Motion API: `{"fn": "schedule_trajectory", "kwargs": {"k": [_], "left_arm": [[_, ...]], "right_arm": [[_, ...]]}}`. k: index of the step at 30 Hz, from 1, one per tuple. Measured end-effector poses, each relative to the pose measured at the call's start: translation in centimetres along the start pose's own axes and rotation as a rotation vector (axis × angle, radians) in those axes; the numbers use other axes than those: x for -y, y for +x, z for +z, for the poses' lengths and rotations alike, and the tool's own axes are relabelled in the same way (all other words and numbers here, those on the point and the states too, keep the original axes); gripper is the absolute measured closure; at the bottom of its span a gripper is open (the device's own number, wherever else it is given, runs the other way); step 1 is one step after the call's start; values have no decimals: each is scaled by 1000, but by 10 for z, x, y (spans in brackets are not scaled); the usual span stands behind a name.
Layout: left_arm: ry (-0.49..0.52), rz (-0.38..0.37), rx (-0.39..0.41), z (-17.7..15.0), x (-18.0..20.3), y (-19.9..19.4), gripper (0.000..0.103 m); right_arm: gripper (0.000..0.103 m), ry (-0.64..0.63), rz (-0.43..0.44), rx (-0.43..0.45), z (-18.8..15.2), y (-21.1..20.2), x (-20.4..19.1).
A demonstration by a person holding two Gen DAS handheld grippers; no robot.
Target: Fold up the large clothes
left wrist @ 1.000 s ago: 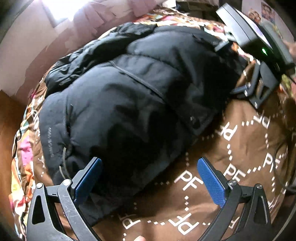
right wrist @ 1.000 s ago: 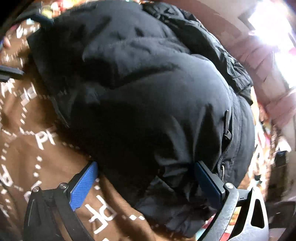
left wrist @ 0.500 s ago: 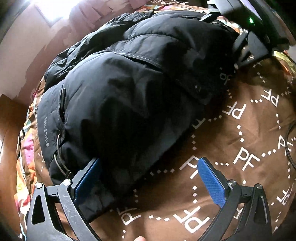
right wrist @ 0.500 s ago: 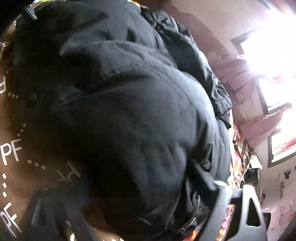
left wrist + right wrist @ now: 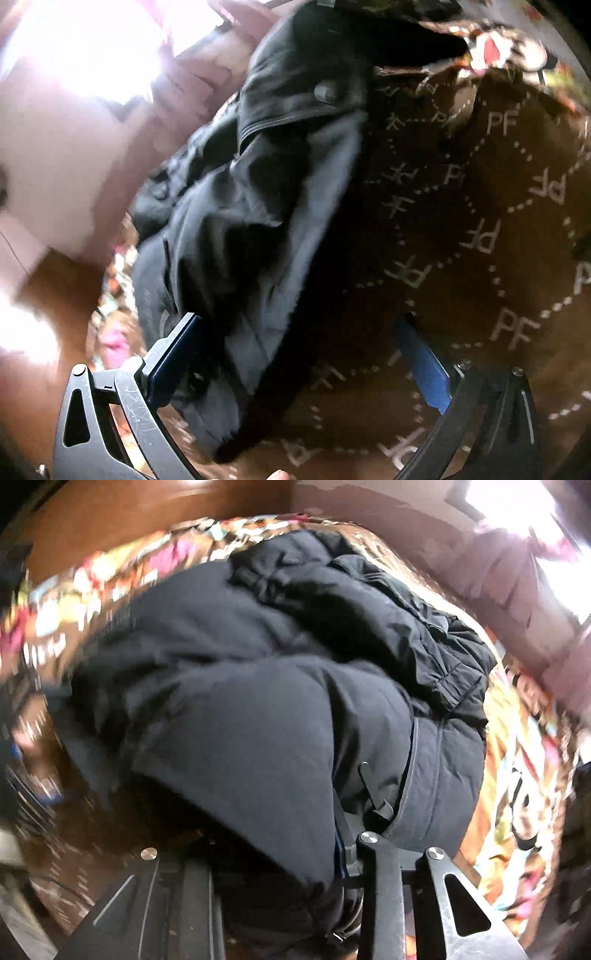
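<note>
Black padded puffer jacket [image 5: 258, 206], heaped on brown blanket printed with white "PF" letters [image 5: 498, 229]. Left gripper [image 5: 303, 354] — blue-padded jaws spread wide, jacket hem lying between them, unclamped. Right gripper [image 5: 291, 864] — jaws closing on bunched jacket fabric (pads mostly hidden beneath it).

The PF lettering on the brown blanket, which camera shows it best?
The left wrist view: the PF lettering repeats clearly across the bare brown blanket beside the black jacket. In the right wrist view the jacket fills the frame and the blanket is only a dark blur.
</note>
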State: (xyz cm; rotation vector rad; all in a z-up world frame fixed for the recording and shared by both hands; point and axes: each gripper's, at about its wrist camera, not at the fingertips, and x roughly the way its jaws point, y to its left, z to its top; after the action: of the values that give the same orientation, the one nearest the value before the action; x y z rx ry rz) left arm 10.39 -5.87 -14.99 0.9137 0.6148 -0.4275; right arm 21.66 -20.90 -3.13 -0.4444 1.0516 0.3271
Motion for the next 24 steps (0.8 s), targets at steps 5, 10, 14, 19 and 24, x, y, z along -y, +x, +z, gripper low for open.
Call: {"fn": "schedule_trajectory", "kwargs": {"k": [5,10,14,19,24], "left_arm": [[93,72,-22,0,8,21,2],[111,122,-44,3,8,36,2],[109,147,-32,7,2,40,14],[104,162,-49,13,-15,50,51],[74,152,-48,21,-35,50,76]], "right_arm": [[73,106,101,-1,18,-9,18],[73,144,141,-3,24,-8,28],[73,142,149,-13,17,-3,28],[73,135,150,-23,6,-1,27],[73,138,146,-27,-8,0,28]]}}
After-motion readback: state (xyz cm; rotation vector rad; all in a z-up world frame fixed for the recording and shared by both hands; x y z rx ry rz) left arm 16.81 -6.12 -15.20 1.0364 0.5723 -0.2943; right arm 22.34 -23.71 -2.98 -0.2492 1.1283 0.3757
